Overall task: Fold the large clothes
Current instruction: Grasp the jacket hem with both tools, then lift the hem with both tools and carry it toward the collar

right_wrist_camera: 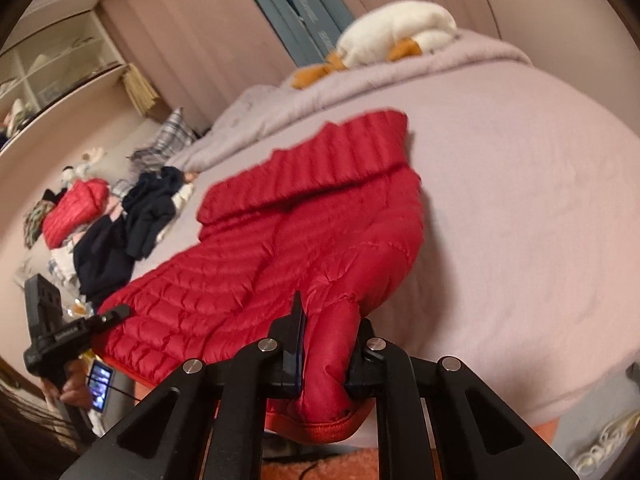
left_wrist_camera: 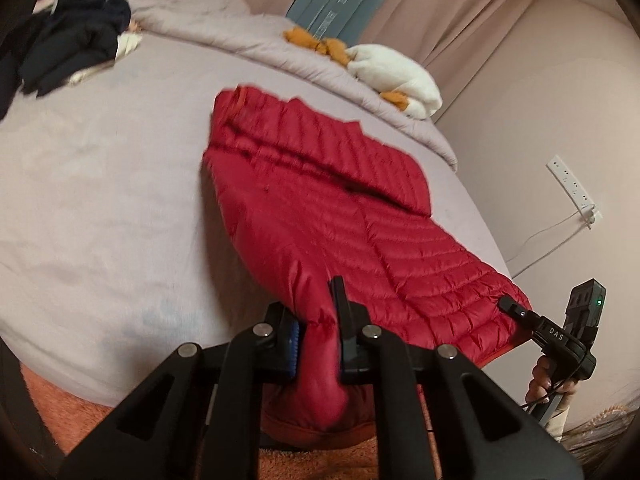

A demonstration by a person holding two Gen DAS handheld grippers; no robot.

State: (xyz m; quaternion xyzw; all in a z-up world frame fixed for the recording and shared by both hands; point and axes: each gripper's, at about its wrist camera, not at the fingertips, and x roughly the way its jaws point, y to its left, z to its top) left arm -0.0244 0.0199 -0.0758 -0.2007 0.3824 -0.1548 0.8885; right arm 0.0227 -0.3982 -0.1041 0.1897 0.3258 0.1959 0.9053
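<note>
Left wrist: left gripper [left_wrist_camera: 318,334] clamping jacket [left_wrist_camera: 340,216] hem, bed [left_wrist_camera: 100,184] lying ahead; right gripper [right_wrist_camera: 328,346] likewise pinching hem.

- Bare bed sheet [left_wrist_camera: 100,200] left of red jacket [left_wrist_camera: 320,208]: open passage.
- Dark clothes pile [left_wrist_camera: 76,52]: blocks far-left corner.
- Plush toy [left_wrist_camera: 396,72], rumpled duvet [left_wrist_camera: 224,20]: obstruct far edge.

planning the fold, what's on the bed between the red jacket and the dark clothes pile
Only bare grey sheet between the red jacket and the dark clothes pile, clearest in the left wrist view.
</note>
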